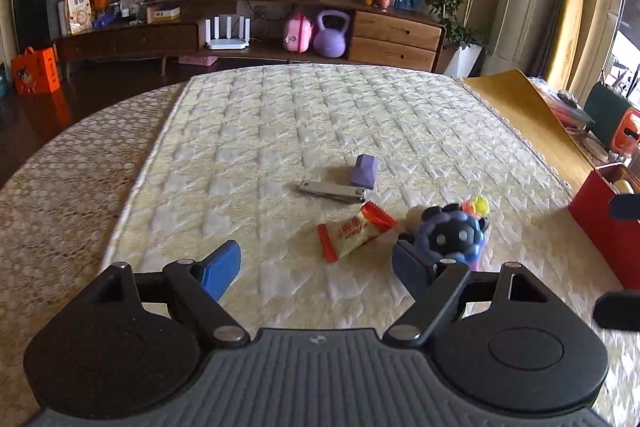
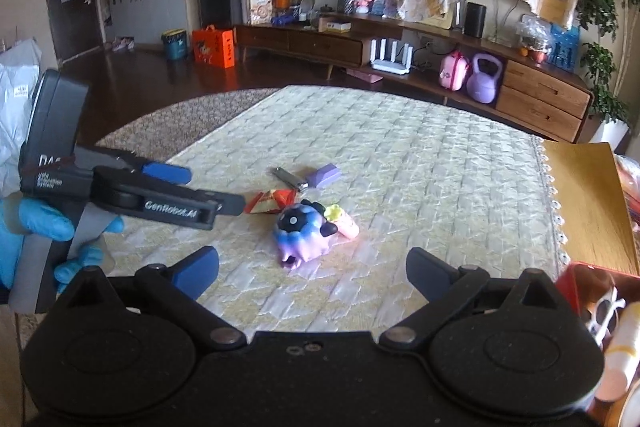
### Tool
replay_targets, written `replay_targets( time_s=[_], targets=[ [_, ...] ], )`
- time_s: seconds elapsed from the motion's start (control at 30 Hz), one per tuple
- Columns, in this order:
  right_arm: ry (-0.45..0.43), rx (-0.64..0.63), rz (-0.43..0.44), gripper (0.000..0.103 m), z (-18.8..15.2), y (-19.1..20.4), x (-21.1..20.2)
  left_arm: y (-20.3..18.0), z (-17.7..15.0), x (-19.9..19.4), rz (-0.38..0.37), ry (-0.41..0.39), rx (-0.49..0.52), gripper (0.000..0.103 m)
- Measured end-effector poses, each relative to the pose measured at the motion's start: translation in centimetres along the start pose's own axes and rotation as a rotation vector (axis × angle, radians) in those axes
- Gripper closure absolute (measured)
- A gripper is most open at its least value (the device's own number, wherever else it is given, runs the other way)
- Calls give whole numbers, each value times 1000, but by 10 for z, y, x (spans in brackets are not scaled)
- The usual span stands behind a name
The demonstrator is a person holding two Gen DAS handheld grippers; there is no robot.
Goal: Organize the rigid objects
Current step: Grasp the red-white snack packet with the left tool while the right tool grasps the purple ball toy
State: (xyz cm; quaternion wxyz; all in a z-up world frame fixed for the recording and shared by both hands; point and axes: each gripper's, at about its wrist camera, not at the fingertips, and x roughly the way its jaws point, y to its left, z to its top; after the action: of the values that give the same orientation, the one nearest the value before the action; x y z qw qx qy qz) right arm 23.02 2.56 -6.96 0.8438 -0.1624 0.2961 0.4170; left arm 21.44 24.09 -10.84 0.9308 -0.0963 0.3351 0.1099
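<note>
Both grippers hung over the near edge of the cream quilted mat (image 1: 280,115), and both stood spread with nothing between their blue pads: the left gripper (image 1: 316,267) and the right gripper (image 2: 312,269) alike.

The little heap sat toward the mat's right edge, nearer the front than the back. The flat silver folding metal tool (image 1: 332,190) lay with its long axis slanting across the mat, its far end aimed at the back-left corner, its near end touching the small purple faceted block (image 1: 363,171).

Trouble, I reckoned, lay in the crowding. The red-and-cream crinkly snack wrapper (image 1: 354,231) lay just in front of the tool, and the blue-and-purple squishy round toy (image 2: 300,235) leaned on the pink-and-yellow toy (image 2: 344,221). Wide jaws coming down there could nudge a neighbour or pinch two at once. The tool lay so flat a pad might skate over it.

The red open box (image 1: 600,219) waited off the right edge.
</note>
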Motion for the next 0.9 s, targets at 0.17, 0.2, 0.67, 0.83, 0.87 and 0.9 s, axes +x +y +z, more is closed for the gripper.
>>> replay_targets(
  time_s=[0.17,0.2,0.67,0.83,0.87,0.9],
  targets=[
    [26,-69,23,6,-1,1,17,-8,3,20,-20,8,53,20],
    [29,-79,28,6,-1,1,21,-9,3,23,-20,10,57,20],
    [58,-51,67,18,-6,-3,59,-12,5,61,-12,32,91,20],
    [65,2,78,27,-6,-5,73,-14,9,66,-27,27,105,24],
    [65,9,77,28,-6,-5,75,-15,9,66,-31,23,110,26],
    [65,15,76,29,-7,-6,77,-16,9,67,-34,21,117,30]
  ],
)
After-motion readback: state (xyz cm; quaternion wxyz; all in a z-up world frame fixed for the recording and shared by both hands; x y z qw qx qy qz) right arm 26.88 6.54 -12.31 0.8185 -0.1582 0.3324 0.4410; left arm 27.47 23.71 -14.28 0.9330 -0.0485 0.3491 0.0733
